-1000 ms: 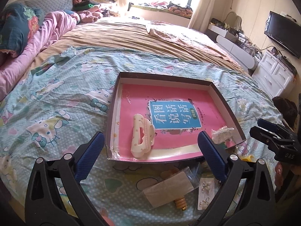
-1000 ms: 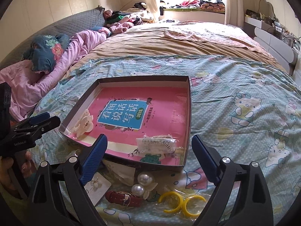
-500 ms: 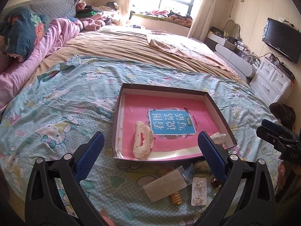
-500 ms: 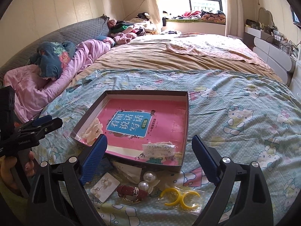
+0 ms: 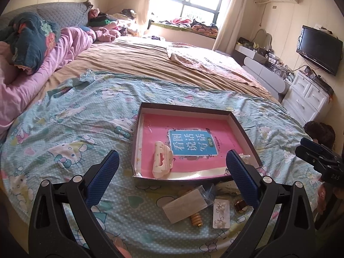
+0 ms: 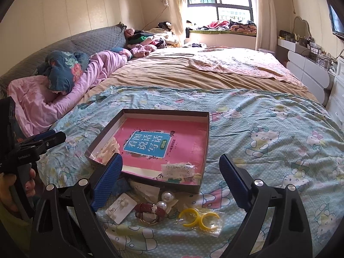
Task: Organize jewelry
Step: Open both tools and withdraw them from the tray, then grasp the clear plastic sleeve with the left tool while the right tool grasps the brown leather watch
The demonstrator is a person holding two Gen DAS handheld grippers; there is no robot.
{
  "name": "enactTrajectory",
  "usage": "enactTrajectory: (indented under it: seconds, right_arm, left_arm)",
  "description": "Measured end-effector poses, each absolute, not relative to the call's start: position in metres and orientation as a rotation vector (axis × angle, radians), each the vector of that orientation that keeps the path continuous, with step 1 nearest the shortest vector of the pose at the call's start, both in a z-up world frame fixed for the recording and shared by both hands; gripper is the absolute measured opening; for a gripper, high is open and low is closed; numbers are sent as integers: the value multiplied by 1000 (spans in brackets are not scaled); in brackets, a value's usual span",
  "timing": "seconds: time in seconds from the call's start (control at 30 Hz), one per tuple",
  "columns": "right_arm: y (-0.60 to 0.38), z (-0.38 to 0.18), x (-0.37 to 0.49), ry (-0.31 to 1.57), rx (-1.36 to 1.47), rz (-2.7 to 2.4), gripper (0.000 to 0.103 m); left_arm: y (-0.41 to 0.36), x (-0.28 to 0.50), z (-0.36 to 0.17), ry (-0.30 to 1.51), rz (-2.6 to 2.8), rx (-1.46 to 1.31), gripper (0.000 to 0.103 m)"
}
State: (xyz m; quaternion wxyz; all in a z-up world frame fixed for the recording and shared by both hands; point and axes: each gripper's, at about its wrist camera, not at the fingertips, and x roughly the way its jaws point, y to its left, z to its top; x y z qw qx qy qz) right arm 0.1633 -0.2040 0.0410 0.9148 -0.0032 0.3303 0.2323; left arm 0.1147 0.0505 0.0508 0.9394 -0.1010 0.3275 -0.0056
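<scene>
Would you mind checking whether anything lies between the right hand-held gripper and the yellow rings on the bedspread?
Nothing visible does: the right hand-held gripper, open, hangs above the yellow rings, which lie uncovered.

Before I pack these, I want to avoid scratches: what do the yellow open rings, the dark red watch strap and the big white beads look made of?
Yellow open rings: glossy, probably plastic, in a clear crinkled bag.
Dark red watch strap: smooth, faint sheen, likely leather or imitation.
Big white beads: shiny round spheres, likely faux pearl.
</scene>
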Motion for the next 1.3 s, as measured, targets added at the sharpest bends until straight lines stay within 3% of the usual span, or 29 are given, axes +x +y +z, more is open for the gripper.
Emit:
enactTrajectory:
  seconds: [1.3]
  right_arm:
    - [-197, -20, 128, 827, -77, 534, 90]
  left_arm:
    - [15, 92, -13, 847, -44, -72, 93]
